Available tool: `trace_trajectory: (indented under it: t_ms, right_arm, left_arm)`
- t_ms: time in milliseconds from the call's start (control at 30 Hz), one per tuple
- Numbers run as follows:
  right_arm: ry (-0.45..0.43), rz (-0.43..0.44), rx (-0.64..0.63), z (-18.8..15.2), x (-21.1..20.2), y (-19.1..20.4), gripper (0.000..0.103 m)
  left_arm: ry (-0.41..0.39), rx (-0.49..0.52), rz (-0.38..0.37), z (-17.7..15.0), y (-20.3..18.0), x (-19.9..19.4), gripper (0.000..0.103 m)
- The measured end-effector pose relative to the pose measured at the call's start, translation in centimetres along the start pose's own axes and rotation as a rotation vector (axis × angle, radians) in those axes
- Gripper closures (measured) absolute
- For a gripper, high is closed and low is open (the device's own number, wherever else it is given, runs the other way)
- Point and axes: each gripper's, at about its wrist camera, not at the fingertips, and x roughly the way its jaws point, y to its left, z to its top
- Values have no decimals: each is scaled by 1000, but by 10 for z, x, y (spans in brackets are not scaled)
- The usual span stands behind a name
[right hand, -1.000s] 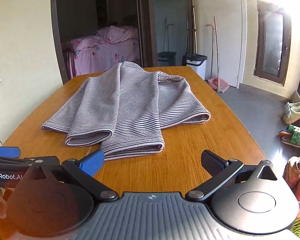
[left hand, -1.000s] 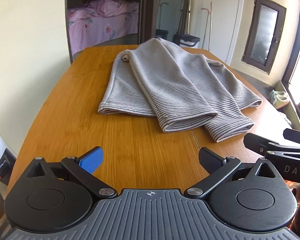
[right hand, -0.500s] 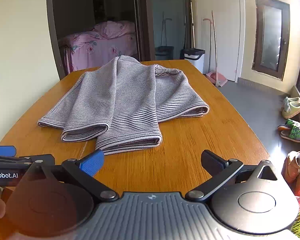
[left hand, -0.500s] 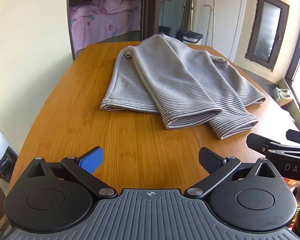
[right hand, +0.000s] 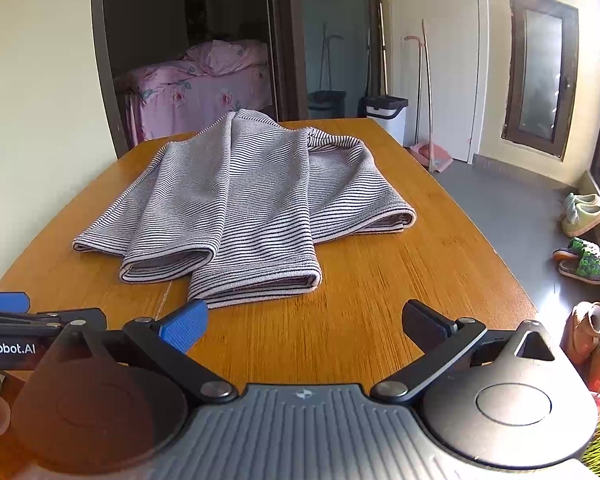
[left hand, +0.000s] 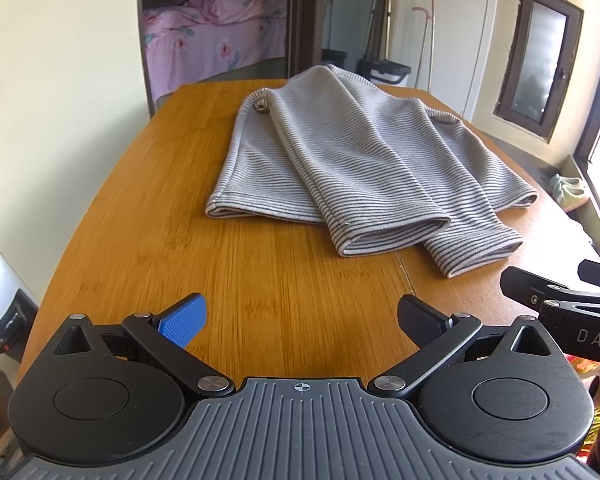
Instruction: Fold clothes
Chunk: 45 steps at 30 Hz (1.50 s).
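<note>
Both wrist cameras sit low over the near edge of the wooden table [left hand: 140,200], each looking forward along its own spread fingers across the tabletop toward the doorway with the pink bed [right hand: 204,80] beyond the table's far end. The left wrist view stands at the table's near left, with the right gripper [left hand: 560,300] at its right margin; the right wrist view stands at the near right, with the left gripper [right hand: 24,320] at its left margin. Both share the table, the striped garment [left hand: 352,168] lying near, mid-table, and the doorway.
</note>
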Motion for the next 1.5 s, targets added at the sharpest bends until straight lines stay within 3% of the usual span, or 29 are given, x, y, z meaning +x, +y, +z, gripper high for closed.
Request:
trace_trajectory:
  t_ms: [1500]
  right_arm:
    - [18, 17, 3, -2, 5, 0, 0]
  left_arm:
    - [20, 1, -8, -1, -3, 1, 0]
